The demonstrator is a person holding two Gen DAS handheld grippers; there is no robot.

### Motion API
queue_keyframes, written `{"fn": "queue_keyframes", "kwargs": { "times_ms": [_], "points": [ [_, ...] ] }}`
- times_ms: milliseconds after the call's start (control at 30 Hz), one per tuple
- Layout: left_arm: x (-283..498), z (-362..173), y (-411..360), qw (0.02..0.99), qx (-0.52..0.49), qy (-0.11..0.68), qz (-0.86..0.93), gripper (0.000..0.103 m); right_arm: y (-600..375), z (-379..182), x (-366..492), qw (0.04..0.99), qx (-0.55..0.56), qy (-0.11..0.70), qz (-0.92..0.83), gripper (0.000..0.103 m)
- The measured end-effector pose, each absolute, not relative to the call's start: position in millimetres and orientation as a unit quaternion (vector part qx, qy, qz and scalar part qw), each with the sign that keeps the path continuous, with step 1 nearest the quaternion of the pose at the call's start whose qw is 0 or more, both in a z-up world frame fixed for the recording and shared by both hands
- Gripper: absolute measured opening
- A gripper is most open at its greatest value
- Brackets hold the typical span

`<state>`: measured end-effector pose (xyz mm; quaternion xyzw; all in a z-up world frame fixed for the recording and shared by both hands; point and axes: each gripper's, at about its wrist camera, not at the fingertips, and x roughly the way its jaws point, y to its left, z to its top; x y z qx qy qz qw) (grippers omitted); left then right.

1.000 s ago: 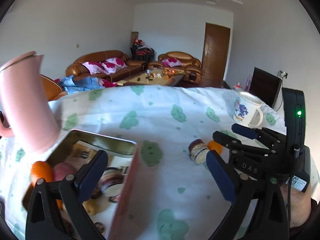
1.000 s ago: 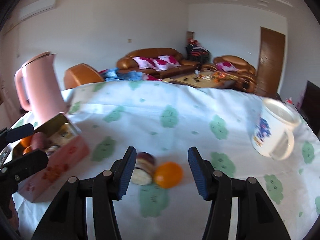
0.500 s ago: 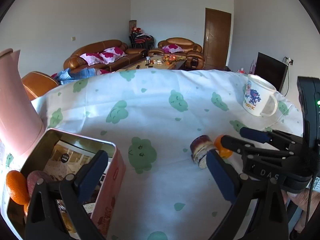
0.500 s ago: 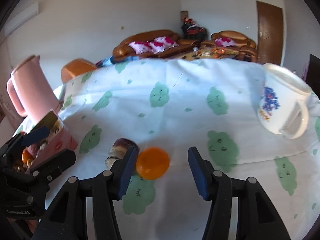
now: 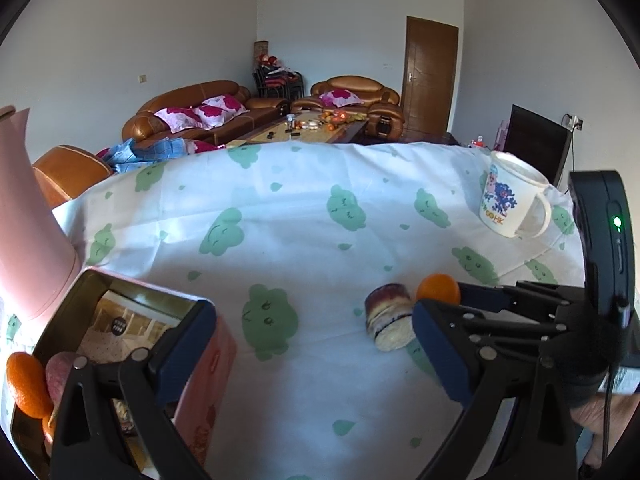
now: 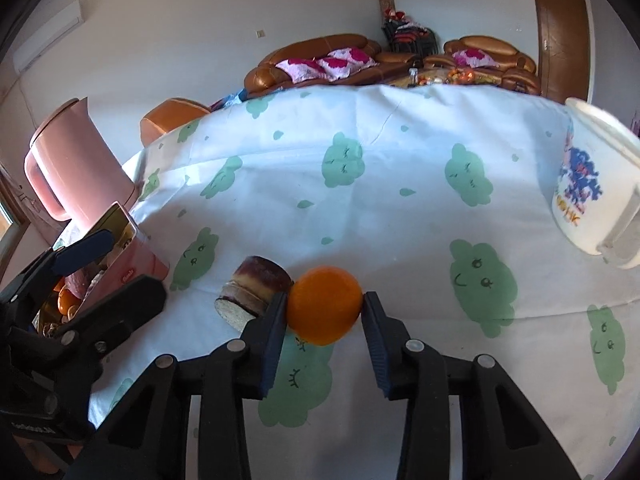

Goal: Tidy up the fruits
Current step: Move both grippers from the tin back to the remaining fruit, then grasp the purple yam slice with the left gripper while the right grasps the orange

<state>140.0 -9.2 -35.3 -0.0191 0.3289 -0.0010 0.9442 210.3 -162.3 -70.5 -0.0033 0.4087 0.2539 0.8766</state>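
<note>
Right gripper [image 6: 324, 308] jaws closing on round orange fruit [image 6: 323, 304], pads touching; left gripper [image 5: 308, 344] apart, empty, at 9 o'clock.

A home living room: leather sofas [image 5: 188, 114], cushions [image 5: 208, 114].

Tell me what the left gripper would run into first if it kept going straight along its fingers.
Probably only the cloud-print tablecloth: the left gripper points down at bare cloth between the pink tin and the cut sugarcane piece. Its fingers look likely to pass both, though depth is hard to judge.
</note>
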Motion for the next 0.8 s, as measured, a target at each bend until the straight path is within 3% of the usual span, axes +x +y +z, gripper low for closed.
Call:
{"fn": "queue_keyframes", "kwargs": {
  "times_ms": [400, 600, 800],
  "points": [
    [167, -56, -26, 0.926, -0.042, 0.373, -0.042, 0.093, -204, -64, 212, 0.905, 0.009, 0.394, 0.162, 0.04],
    [180, -68, -34, 0.914, -0.041, 0.398, -0.059, 0.079, -209, -63, 211, 0.905, 0.016, 0.391, 0.165, 0.04],
    [185, -72, -35, 0.906, -0.057, 0.41, -0.09, 0.053, -199, -63, 209, 0.904, -0.005, 0.39, 0.177, 0.04]
  ]
}}
